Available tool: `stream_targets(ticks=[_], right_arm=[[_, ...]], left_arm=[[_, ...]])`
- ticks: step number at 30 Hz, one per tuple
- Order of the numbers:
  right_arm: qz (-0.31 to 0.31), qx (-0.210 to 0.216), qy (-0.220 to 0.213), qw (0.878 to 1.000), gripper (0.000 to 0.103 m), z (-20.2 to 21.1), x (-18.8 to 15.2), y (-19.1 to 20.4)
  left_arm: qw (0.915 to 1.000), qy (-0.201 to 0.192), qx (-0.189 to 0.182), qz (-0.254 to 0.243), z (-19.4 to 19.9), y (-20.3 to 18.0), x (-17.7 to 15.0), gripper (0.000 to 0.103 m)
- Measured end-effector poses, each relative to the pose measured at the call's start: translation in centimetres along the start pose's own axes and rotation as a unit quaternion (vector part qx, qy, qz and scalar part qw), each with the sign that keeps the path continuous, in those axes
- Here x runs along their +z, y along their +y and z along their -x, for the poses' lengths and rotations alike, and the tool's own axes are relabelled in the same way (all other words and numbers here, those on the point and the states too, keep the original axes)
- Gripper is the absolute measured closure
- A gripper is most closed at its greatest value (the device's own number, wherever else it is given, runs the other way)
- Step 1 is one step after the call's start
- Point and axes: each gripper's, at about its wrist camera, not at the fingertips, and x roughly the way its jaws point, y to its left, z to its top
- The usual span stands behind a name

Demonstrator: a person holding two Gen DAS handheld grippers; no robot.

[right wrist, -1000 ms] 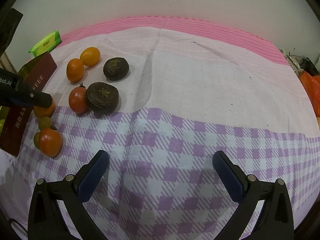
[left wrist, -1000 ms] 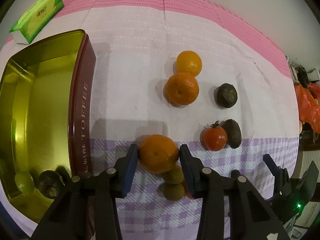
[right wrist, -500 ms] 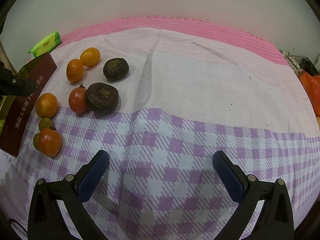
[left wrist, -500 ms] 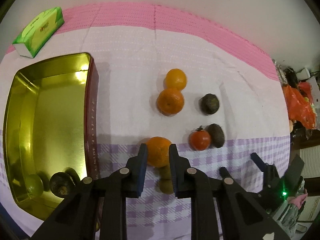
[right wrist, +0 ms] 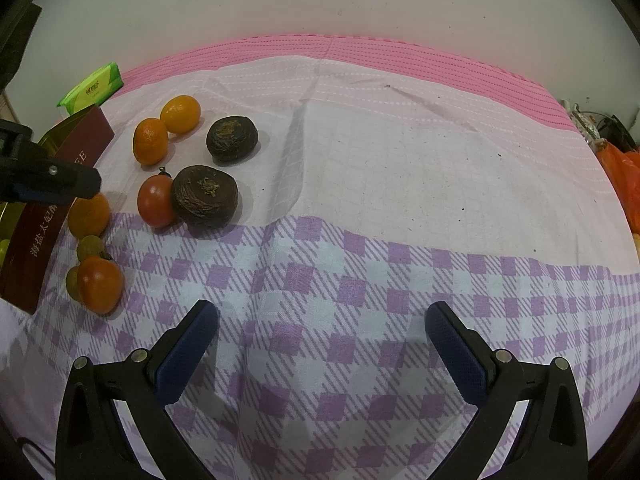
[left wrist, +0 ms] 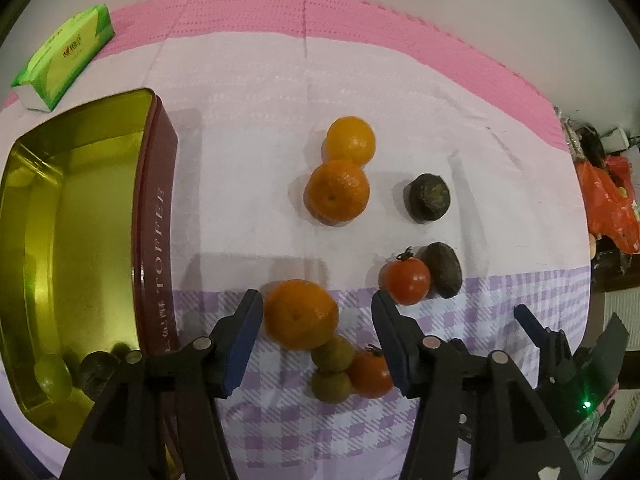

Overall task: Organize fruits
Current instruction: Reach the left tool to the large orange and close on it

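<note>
An orange lies on the checked cloth between the fingers of my left gripper, whose jaws are opening. The left pad is close beside the orange and the right pad stands clear of it. Seen from the right wrist, the same orange sits under a left gripper finger. Beside it are two small green-brown fruits and a tomato. The gold toffee tin at the left holds a green fruit and a dark fruit. My right gripper is open over bare cloth.
Further back lie two oranges, two dark wrinkled fruits and a red tomato. A green tissue pack sits behind the tin. An orange plastic bag is past the cloth's right edge. A wall closes the back.
The left jaws flanked the orange, then pinched nearly shut with the orange beyond their tips, and now stand apart around it again. The right gripper has not moved.
</note>
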Motion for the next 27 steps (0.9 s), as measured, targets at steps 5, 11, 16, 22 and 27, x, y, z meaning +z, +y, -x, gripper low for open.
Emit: stream_targets(ticks=[5, 11, 16, 22, 27], right_arm=[[0.000, 0.000, 0.000, 1.000, 0.000, 0.0, 0.0, 0.0], [0.000, 0.000, 0.000, 1.000, 0.000, 0.0, -0.1, 0.0], [-0.001, 0.000, -0.001, 1.000, 0.000, 0.0, -0.1, 0.0], [-0.001, 0.000, -0.001, 1.000, 0.000, 0.0, -0.1, 0.0], [-0.001, 0.000, -0.002, 1.000, 0.000, 0.0, -0.1, 0.0]], left_arm=[[0.9999, 0.009, 0.010, 0.005, -0.9, 0.3, 0.0, 0.061], [0.9998, 0.012, 0.007, 0.012, -1.2, 1.0, 0.1, 0.065], [0.9999, 0.009, 0.009, 0.009, -0.6, 1.2, -0.1, 0.065], [0.9997, -0.022, 0.007, 0.001, 2.6, 1.0, 0.0, 0.065], [0.9983, -0.056, 0.018, -0.006, 6.0, 1.7, 0.0, 0.065]])
